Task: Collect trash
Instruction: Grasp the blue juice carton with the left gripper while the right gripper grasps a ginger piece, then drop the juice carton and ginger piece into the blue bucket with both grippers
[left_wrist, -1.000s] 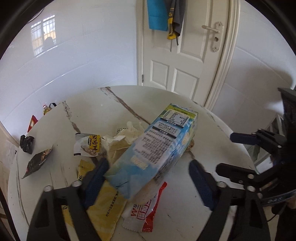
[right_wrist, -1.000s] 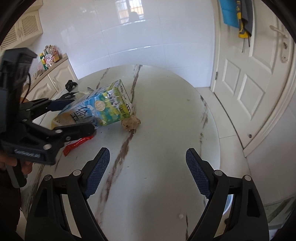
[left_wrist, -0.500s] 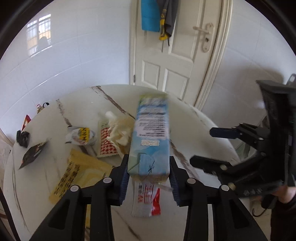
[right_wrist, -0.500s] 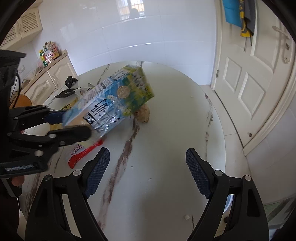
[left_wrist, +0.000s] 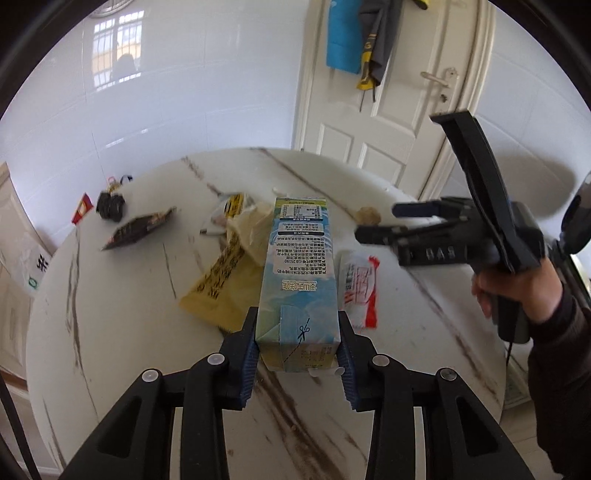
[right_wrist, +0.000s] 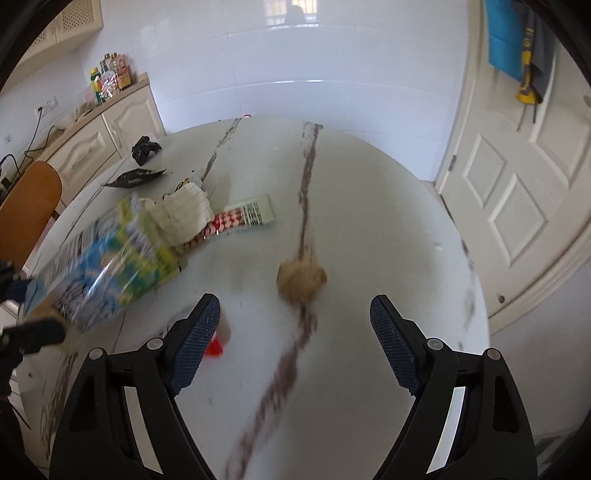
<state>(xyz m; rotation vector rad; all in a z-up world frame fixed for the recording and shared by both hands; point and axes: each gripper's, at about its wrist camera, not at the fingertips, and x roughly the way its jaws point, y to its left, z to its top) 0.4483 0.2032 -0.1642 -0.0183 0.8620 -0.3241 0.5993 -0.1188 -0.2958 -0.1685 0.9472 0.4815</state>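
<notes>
Carton now off marble table, left gripper closed in, pads clamped on its base, lengthwise ahead. Right gripper wide apart, empty, brown wad just beyond fingertips.

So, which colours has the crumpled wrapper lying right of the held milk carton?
White with red print and a red edge; the left wrist view shows it best.

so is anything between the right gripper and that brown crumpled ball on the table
Nothing visible. The right gripper is open, and the brown ball lies on bare table just ahead of its fingertips. The milk carton is off to the left.
</notes>
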